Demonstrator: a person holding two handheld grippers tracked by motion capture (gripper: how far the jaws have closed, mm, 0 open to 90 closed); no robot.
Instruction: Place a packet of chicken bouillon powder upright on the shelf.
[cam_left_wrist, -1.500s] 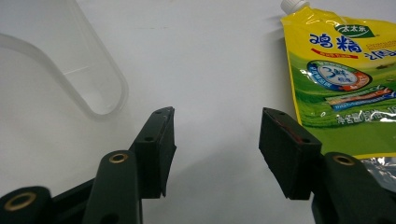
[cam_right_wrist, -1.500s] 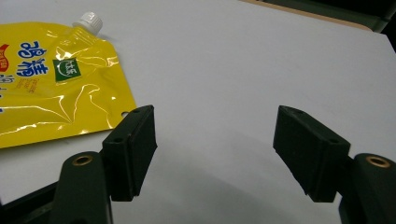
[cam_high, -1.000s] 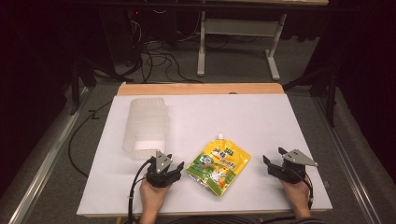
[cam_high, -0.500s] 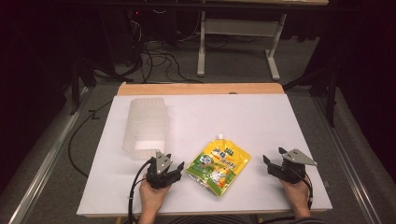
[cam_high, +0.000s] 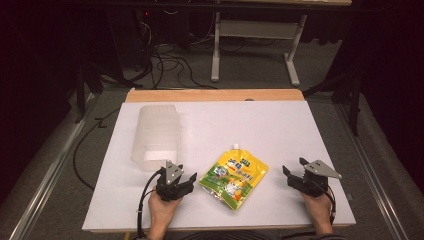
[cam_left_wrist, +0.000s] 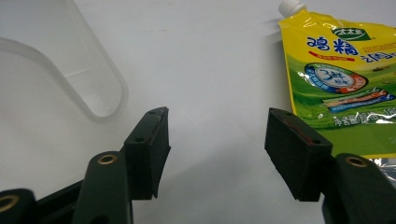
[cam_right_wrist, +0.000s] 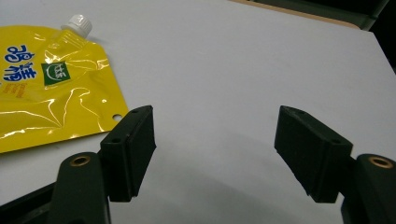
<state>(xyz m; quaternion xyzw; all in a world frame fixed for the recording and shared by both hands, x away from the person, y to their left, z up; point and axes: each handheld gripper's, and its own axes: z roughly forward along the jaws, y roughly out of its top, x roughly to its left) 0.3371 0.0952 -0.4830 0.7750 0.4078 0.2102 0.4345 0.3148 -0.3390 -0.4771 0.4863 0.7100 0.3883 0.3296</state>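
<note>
A yellow-green spouted pouch (cam_high: 234, 177) lies flat near the front of the white table top (cam_high: 280, 130), with its white cap toward the back. Just left of the pouch, my left gripper (cam_high: 189, 174) rests open with nothing between its jaws. In the left gripper view the gripper (cam_left_wrist: 217, 126) points at bare table, with the pouch (cam_left_wrist: 341, 79) to its right and a clear plastic container (cam_left_wrist: 70, 60) to its left. My right gripper (cam_high: 294, 166) sits open and empty to the right of the pouch. In the right gripper view the gripper (cam_right_wrist: 215, 126) has the pouch (cam_right_wrist: 46, 93) at the upper left.
The clear plastic container (cam_high: 156, 132) lies on its side at the back left of the table, its opening toward my left hand. A wooden strip (cam_high: 215, 95) edges the far side. Beyond it are cables and a metal stand on the floor.
</note>
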